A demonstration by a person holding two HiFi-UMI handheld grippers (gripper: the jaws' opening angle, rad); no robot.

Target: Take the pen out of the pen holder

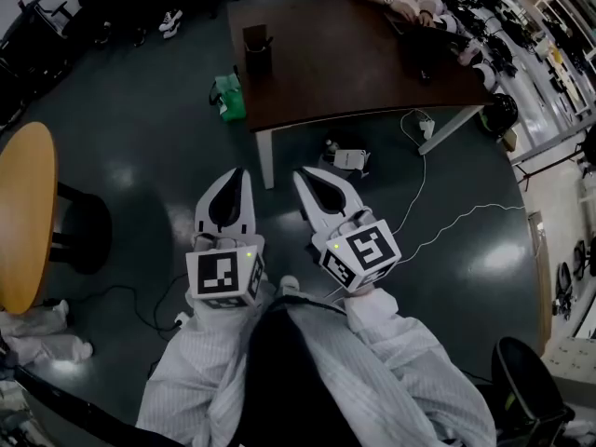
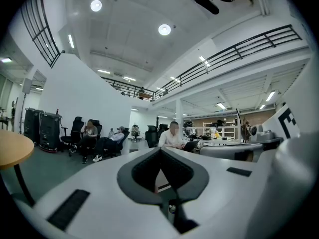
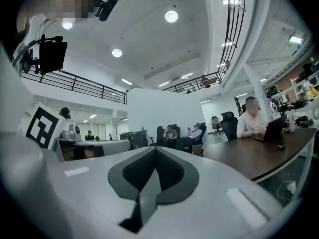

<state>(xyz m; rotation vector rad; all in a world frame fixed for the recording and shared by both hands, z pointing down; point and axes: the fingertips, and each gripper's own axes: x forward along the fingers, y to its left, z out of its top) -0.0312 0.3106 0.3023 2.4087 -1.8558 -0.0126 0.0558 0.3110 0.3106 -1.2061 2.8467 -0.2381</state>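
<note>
Left claw (image 1: 236,175) and right claw (image 1: 303,175), white plastic, are pinched closed and empty above the glossy dark floor (image 1: 140,156). Beyond stands a rectangular dark wood table (image 1: 354,63). Near its left corner is a square black holder (image 1: 256,56), pen (image 1: 267,41) inside.

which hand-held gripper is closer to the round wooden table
Left. The left hand-held gripper sits right of the round wooden table; the right hand-held gripper is farther off, beyond the left one.

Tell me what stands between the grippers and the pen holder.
Nothing visible does. The left gripper and right gripper hang over dark floor short of the dark brown table; the dark square pen holder stands near its left edge. A green object lies on the floor by that edge, below the tabletop.
</note>
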